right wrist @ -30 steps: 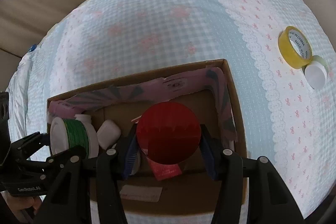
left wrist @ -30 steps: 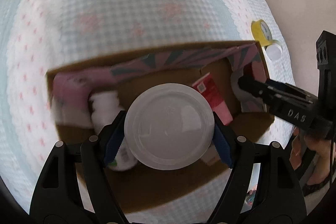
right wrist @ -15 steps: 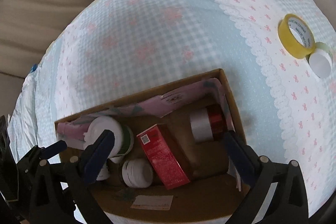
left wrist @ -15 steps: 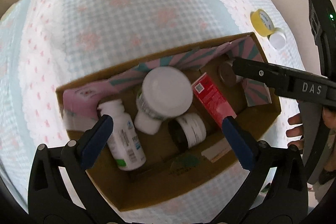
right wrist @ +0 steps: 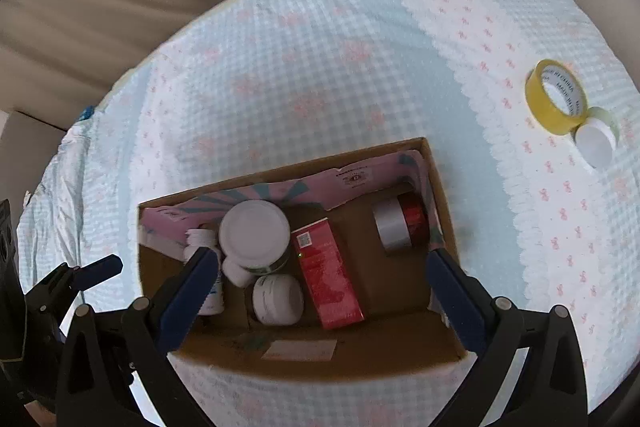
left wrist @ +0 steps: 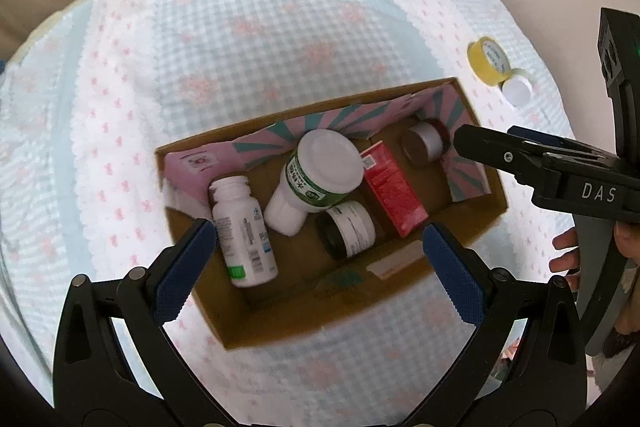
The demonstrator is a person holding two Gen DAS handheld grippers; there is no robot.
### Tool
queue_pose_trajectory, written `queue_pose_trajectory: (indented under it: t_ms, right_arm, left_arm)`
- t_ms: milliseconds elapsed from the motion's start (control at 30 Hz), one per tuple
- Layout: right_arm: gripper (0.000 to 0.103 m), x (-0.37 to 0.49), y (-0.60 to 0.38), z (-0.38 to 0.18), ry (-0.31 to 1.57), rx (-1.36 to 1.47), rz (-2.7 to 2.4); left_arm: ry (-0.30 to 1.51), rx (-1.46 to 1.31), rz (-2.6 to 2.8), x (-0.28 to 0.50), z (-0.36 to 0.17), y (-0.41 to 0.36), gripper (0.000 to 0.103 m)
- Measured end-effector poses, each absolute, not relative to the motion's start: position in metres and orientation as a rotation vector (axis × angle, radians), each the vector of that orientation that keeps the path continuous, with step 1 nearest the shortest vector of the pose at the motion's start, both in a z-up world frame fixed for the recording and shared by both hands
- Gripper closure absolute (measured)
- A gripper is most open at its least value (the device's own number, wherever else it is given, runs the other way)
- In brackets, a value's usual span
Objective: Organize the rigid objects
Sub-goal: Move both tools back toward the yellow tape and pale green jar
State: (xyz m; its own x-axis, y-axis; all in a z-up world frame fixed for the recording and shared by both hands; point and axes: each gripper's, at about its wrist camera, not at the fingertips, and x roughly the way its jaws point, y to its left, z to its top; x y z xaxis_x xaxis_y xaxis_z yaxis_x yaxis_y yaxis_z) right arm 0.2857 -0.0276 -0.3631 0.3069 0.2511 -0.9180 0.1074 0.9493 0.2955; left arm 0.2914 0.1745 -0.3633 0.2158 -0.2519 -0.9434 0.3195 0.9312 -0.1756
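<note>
Looking down from the left wrist, the left gripper (left wrist: 316,249) hangs over the cardboard box (left wrist: 496,201) with its blue pads spread wide and nothing between them. Inside, the green-labelled jar (left wrist: 316,175) leans on its side against the pink patterned liner (left wrist: 280,143), with the white bottle (left wrist: 242,231) lying at its left, a dark jar with a white label (left wrist: 348,229) below it, and the red carton (left wrist: 392,193) lying flat to its right. A small red-lidded jar (left wrist: 424,145) sits in the far right corner. Gathering them in one box looks like the point of the tidying.

From the right wrist, the right gripper (right wrist: 320,285) is likewise wide apart and empty above the same box (right wrist: 442,203), the red carton (right wrist: 328,275) and the red-lidded jar (right wrist: 400,223) below it. Out on the checked bedspread (right wrist: 320,67), well apart from the box, a roll of yellow tape (right wrist: 554,103) touches a white cap (right wrist: 594,143); these probably remain to be collected.
</note>
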Motion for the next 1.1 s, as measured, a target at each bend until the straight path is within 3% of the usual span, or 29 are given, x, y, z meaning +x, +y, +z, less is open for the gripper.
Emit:
queue_pose_trajectory:
  t_ms: [667,1100]
  right_arm:
    - [0.0,0.162,-0.08,-0.236,1.162,0.236,0.11]
    - [0.0,0.112,-0.209,-0.205,1.063,0.053,0.096]
  left_arm:
    - [1.111,0.095,-0.398,0.181,-0.229,0.157,0.0]
    - [1.095,0.177,-0.453,0.157,-0.221,0.015,0.0]
